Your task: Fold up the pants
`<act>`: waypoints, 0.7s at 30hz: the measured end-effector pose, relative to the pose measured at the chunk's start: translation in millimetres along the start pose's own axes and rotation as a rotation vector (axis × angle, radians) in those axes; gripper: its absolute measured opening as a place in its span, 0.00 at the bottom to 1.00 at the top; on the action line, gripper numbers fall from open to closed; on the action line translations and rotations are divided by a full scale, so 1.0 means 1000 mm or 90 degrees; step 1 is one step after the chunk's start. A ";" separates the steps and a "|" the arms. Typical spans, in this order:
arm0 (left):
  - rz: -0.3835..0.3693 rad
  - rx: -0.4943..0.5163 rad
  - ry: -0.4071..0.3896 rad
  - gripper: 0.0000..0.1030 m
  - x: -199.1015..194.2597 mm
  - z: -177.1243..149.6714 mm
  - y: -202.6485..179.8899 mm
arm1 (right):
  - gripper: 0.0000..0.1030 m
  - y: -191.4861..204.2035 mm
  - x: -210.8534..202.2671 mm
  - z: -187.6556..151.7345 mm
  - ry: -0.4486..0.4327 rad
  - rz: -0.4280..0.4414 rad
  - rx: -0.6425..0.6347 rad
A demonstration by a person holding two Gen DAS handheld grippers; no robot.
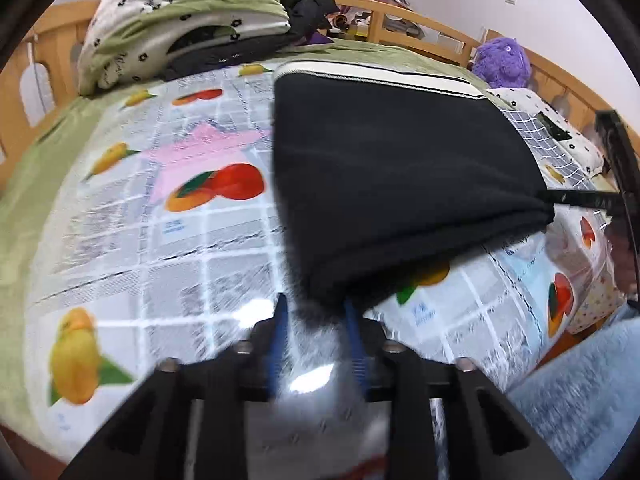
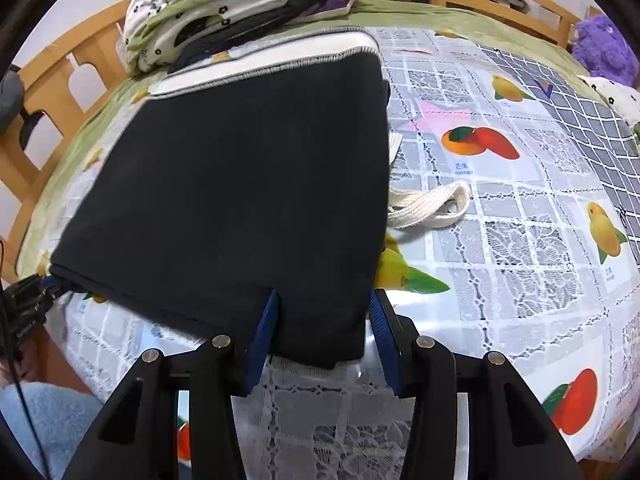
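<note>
- Pants: black, already folded into a compact rectangle with a white waistband along the far edge, lying on the fruit-print cloth that covers the bed; a cream drawstring trails out on the right side.
- Left gripper: we see its blue pads set apart on either side of the near left corner of the pants. The view is blurred, so we cannot tell whether the fabric is actually pinched.
- Right gripper: the jaws stand open, straddling the near right corner; the fabric lies between the pads but is not squeezed.
- Step in hand, as we judge it: finishing or squaring the last fold. We would keep both corners level, align the near edges before letting go, and tuck the drawstring under.
- Surface: soft bedding under a glossy cloth, so the pants may slide when nudged.
- Room: a folded quilt and dark clothes at the far left, wooden bed rails around, and a purple plush toy at the far right.
</note>
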State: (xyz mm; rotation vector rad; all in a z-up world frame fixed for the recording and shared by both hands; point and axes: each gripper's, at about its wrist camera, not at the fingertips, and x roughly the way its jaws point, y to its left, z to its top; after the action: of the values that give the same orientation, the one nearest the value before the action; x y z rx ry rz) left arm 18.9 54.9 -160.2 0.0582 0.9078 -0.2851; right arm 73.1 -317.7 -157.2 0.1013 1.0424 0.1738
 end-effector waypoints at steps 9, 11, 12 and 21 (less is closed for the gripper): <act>-0.061 -0.039 -0.058 0.47 -0.029 0.053 0.001 | 0.44 0.015 -0.023 0.013 -0.114 0.051 -0.010; -0.081 -0.024 -0.054 0.47 -0.011 0.070 -0.010 | 0.44 0.022 -0.005 0.012 -0.093 0.046 -0.038; -0.077 -0.019 -0.034 0.47 0.004 0.074 -0.014 | 0.44 0.024 0.005 0.009 -0.078 0.024 -0.055; -0.097 -0.043 0.044 0.54 0.029 0.022 0.009 | 0.43 0.010 -0.006 -0.002 -0.042 0.066 -0.023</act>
State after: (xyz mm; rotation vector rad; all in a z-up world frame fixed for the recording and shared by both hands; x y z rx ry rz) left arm 55.4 52.9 -169.8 -0.0644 0.9921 -0.3959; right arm 67.4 -309.1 -151.1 0.1280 0.9689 0.2810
